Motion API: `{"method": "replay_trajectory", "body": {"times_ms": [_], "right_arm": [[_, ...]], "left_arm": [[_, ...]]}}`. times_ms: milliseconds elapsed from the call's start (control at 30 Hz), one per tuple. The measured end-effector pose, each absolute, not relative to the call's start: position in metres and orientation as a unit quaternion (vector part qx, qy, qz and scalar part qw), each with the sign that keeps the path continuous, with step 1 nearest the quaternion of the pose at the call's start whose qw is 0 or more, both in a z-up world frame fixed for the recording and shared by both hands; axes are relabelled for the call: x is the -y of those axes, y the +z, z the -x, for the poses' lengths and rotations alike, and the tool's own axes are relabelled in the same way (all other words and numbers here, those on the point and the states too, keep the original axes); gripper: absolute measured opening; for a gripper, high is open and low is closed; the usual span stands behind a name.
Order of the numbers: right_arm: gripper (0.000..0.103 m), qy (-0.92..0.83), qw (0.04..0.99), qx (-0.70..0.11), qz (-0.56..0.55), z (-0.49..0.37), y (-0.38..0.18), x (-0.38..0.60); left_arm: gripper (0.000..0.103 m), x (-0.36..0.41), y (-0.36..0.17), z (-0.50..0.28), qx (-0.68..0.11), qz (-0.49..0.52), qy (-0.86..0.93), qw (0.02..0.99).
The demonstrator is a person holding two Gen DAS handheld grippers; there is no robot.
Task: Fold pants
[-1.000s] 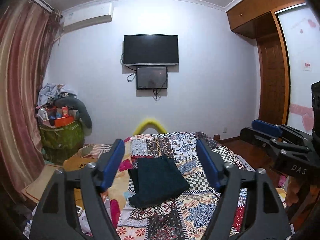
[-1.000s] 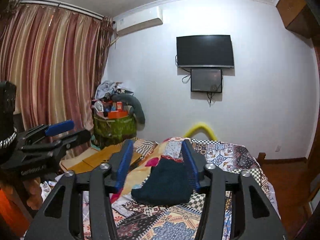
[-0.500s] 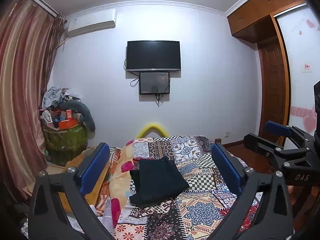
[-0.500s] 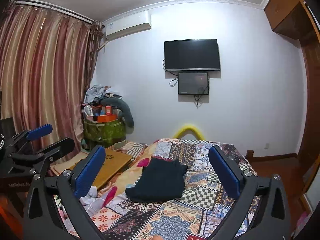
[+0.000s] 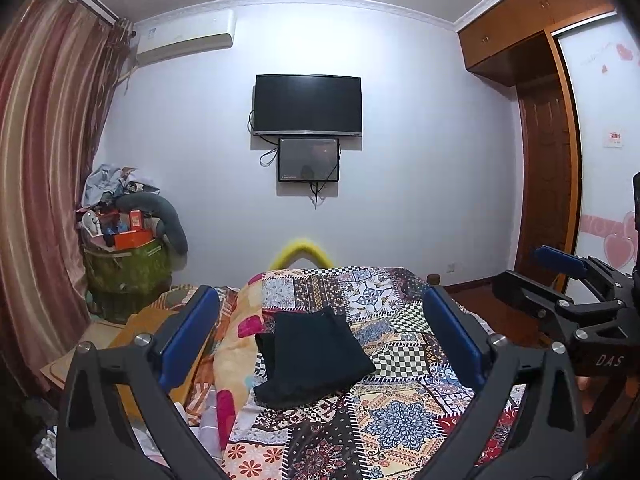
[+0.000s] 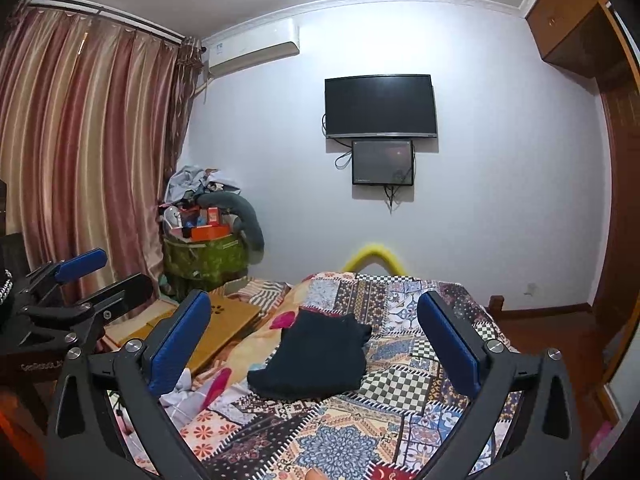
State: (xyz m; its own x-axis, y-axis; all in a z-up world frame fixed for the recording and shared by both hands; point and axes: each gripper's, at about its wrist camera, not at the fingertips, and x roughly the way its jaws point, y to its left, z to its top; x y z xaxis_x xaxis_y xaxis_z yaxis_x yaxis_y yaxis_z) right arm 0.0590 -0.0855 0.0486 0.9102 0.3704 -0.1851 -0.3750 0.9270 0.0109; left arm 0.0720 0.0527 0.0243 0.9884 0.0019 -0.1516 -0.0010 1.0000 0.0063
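Both tools have just opened their jaws: the left gripper (image 5: 320, 336) and the right gripper (image 6: 314, 340) now stand wide and empty. Beyond them, the dark folded pants (image 5: 310, 356) lie released on the patchwork quilt (image 5: 400, 412), so the folding looks finished.

A folded bundle of dark fabric pants (image 5: 310, 354) is lying on the patchwork-patterned quilt (image 5: 400, 416), toward the left side of the bed. The left gripper (image 5: 320, 334), black-framed with blue pads, is hovering above it, its jaws having just been opening, nothing between them. The right gripper (image 5: 560, 272) is showing at the right edge.
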Motion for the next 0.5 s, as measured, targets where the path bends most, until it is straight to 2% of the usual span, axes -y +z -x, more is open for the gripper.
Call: {"method": "replay_trajectory", "body": {"times_ms": [500], "right_arm": [[0.102, 0.189, 0.976, -0.109, 0.003, -0.0618, 0.0488, 0.0874]], "left_arm": [[0.103, -0.0525, 0.0169, -0.0746, -0.084, 0.005, 0.002, 0.996]]}}
